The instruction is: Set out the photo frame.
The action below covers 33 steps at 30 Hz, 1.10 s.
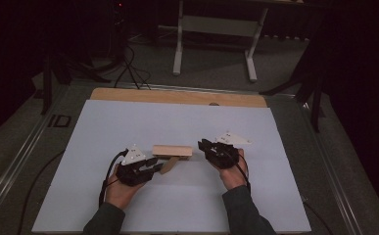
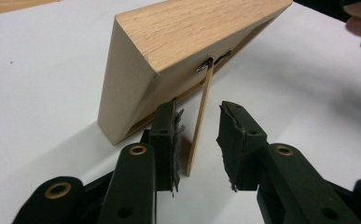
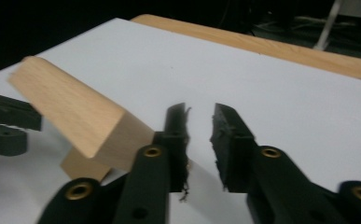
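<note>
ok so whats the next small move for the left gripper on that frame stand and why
Probably close the left gripper on the thin stand. The strip sits between the open jaws, close to one pad with a gap at the other, while the wooden frame leans on it and the right gripper is open beside the frame.

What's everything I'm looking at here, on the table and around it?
Light wooden picture frame: one, pale wood, mid-table between the grippers, leaning on its stand.
Thin wooden stand leg: one, tan, hinged to the frame's back, between the left gripper's jaws.
White table sheet: one, white, covering most of the table.
Wooden table edge: one strip, tan, along the far side.
White-legged desk: one, white, on the floor beyond the table.
Black cables: several, on the floor at the far left.
Left gripper: one, black, jaws apart either side of the stand leg.
Right gripper: one, black, jaws open beside the frame's end.
Hands: two, at the near edge.
</note>
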{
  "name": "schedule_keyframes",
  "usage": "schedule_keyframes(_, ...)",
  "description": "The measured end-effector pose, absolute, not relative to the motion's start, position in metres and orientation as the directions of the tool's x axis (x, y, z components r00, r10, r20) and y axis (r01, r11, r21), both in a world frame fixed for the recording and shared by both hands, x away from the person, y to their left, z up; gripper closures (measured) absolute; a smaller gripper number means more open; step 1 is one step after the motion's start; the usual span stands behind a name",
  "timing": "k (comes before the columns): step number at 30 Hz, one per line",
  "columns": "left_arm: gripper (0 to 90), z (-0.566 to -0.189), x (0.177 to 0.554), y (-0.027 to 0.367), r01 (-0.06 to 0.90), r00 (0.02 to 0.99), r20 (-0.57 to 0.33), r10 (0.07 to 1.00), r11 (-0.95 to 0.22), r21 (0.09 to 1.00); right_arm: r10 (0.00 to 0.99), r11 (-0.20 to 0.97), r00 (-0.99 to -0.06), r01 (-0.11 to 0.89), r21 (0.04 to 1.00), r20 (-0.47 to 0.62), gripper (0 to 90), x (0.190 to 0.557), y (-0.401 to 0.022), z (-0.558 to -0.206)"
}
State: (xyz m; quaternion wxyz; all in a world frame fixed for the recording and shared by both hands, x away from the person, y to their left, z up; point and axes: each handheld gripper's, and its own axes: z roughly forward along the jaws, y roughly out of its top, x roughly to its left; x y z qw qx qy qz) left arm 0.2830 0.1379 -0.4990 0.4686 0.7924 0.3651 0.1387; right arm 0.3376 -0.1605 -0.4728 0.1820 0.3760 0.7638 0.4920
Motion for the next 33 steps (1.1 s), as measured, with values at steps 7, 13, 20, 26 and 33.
schedule_keyframes(7,76.1,-0.5,0.288,0.14,0.464,0.671,-0.14,0.728,-0.265,0.845,0.747,0.206,-0.646,0.449,0.869,0.156,88.7,0.349,-0.156,-0.481)
schedule_keyframes(13,82.7,-0.501,0.291,0.141,0.475,0.65,-0.139,0.747,-0.257,0.842,0.734,0.211,-0.658,0.458,0.864,0.17,89.3,0.352,-0.153,-0.482)
schedule_keyframes(20,88.6,-0.503,0.292,0.137,0.477,0.65,-0.127,0.75,-0.272,0.836,0.707,0.224,-0.686,0.447,0.866,0.171,89.5,0.352,-0.148,-0.48)
schedule_keyframes(26,89.4,-0.503,0.295,0.135,0.485,0.64,-0.136,0.757,-0.26,0.835,0.689,0.237,-0.706,0.437,0.868,0.167,89.5,0.352,-0.142,-0.478)
schedule_keyframes(33,89.5,-0.502,0.296,0.131,0.492,0.623,-0.143,0.769,-0.244,0.836,0.687,0.239,-0.707,0.435,0.868,0.165,89.4,0.353,-0.14,-0.478)
